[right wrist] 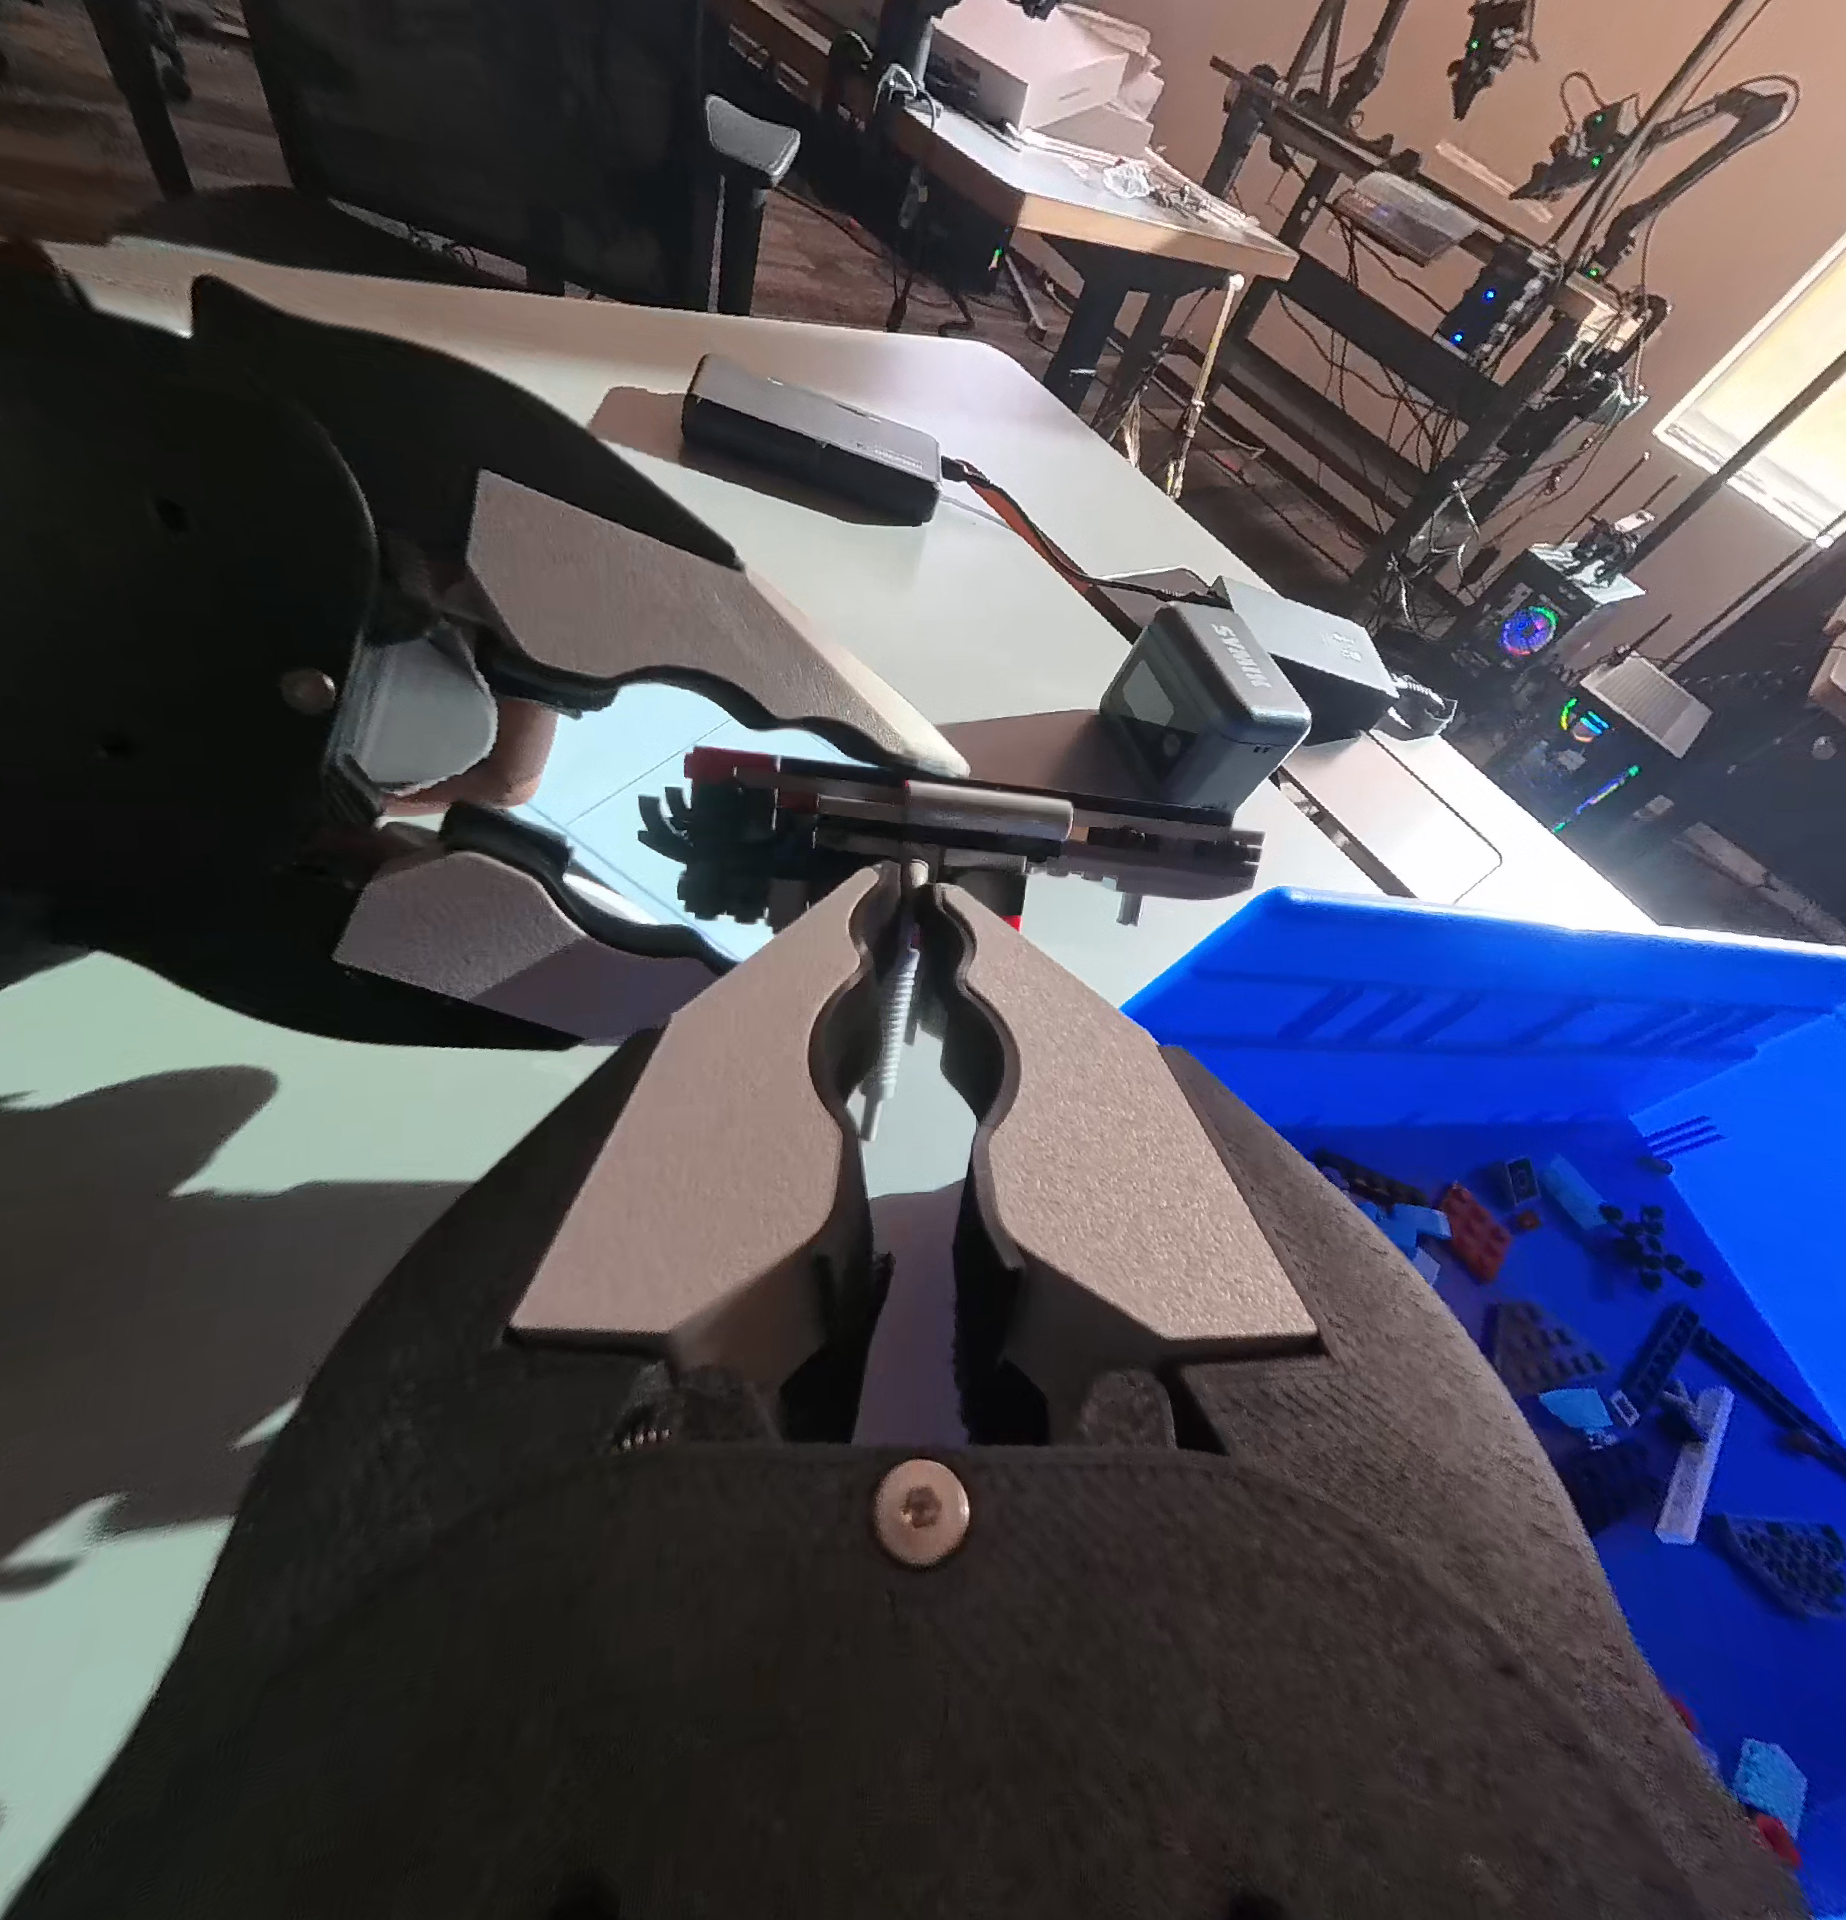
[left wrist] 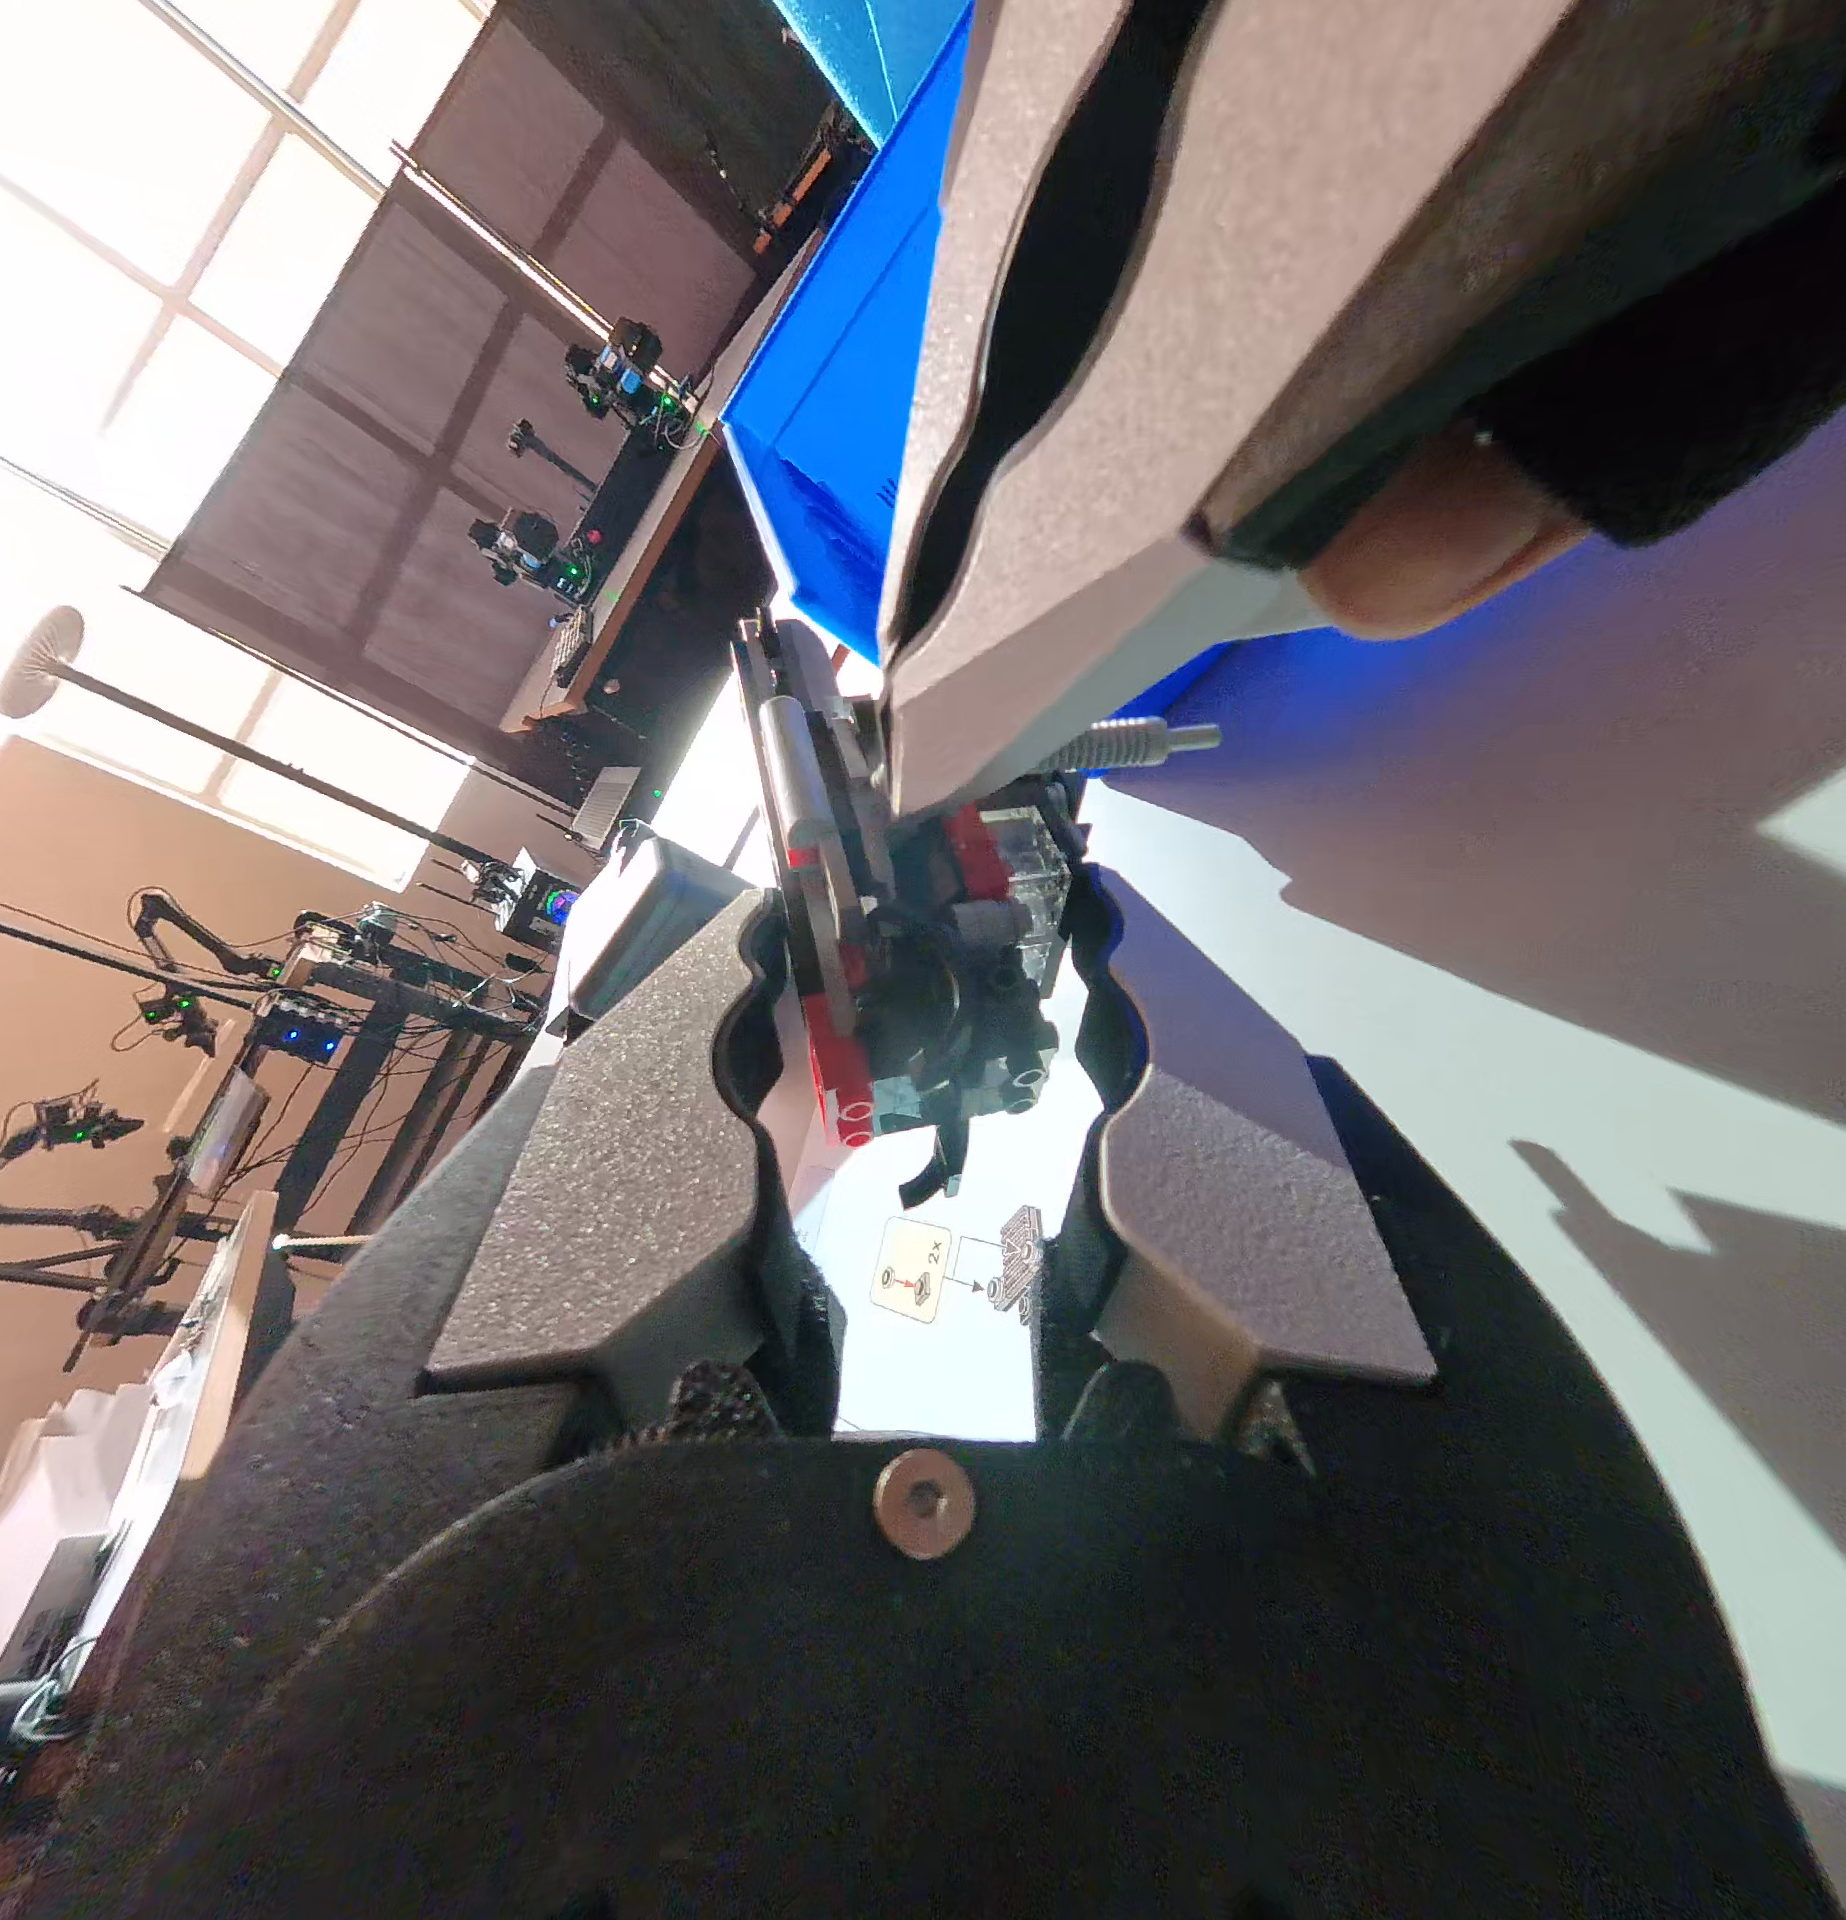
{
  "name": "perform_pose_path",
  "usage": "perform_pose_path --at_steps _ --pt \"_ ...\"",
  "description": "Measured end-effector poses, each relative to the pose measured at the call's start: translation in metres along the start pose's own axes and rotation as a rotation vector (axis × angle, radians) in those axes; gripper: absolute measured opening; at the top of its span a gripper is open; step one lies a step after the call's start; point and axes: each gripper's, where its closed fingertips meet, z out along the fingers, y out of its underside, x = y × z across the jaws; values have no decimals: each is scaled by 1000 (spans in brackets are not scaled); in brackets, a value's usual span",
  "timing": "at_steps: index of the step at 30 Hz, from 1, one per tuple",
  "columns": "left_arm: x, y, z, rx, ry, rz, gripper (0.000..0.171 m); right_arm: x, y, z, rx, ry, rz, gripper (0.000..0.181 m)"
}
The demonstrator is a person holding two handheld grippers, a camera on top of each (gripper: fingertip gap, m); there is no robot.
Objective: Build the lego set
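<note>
Lego model (left wrist: 919,966): half-built, red, black and grey; lower side covered by gripper fingers in the left wrist view, far side out of sight in the right wrist view.
Grey ridged pin (right wrist: 891,1023): tip buried between right gripper (right wrist: 903,883) fingertips; joint with the model not discernible.
Instruction sheet (left wrist: 940,1278): only a strip visible between left gripper (left wrist: 924,935) fingers.
Blue bin (right wrist: 1521,1039): cut off by right and bottom edges; loose bricks (right wrist: 1584,1340) inside too small to sort by kind.
Thumb (left wrist: 1438,561): partly under black sleeve, rest of hand beyond the edge.
Desk (right wrist: 950,603): near part lost under shadow and gripper bodies.
</note>
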Motion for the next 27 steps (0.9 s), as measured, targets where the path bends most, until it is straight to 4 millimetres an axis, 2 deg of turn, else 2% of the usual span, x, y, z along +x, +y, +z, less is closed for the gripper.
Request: perform_pose_path --at_steps 5,13,18,27 --pt "-1 0 -1 1 -5 10 55 0 1 0 -2 -29 14 5" --pt "-2 -2 -2 -4 -31 54 55 1 1 -2 -8 -55 152 5" --pt "-2 -2 -2 -7 -34 65 55 0 2 -2 -15 -54 139 5" --pt "2 -1 1 7 38 -59 56 0 1 -3 -5 -76 102 5"
